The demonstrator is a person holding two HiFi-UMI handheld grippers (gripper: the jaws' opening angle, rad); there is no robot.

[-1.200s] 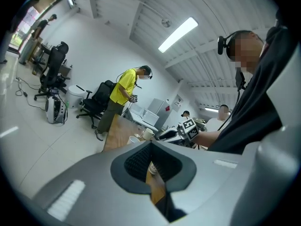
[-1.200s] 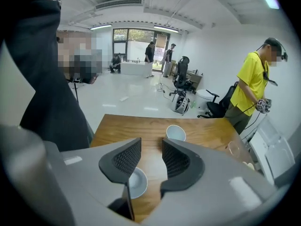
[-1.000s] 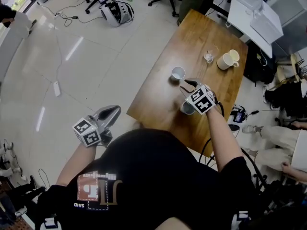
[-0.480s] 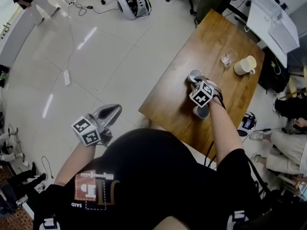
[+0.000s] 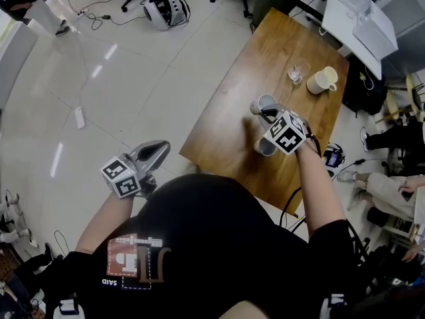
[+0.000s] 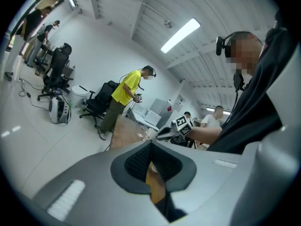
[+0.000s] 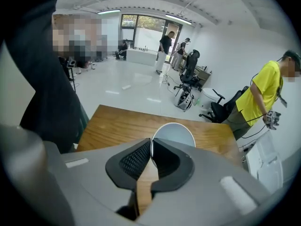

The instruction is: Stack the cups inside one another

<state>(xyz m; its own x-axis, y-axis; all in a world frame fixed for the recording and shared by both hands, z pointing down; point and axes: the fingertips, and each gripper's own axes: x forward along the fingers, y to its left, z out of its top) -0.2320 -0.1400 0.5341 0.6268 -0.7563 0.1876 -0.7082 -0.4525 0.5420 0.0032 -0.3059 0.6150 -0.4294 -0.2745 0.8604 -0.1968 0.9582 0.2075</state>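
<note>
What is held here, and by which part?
The right gripper, jaws closing, pinches the pale cup by its near rim; the left gripper holds nothing.

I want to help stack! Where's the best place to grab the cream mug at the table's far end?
Probably the rim of the cream mug, coming down from above: it stands upright with its mouth open, so the thin wall can be pinched. Pick the side away from the glass, which stands close beside it.

Pale cup (image 5: pixel 264 103) gripped at rim; grey cup (image 5: pixel 265 147) upright beside
</note>
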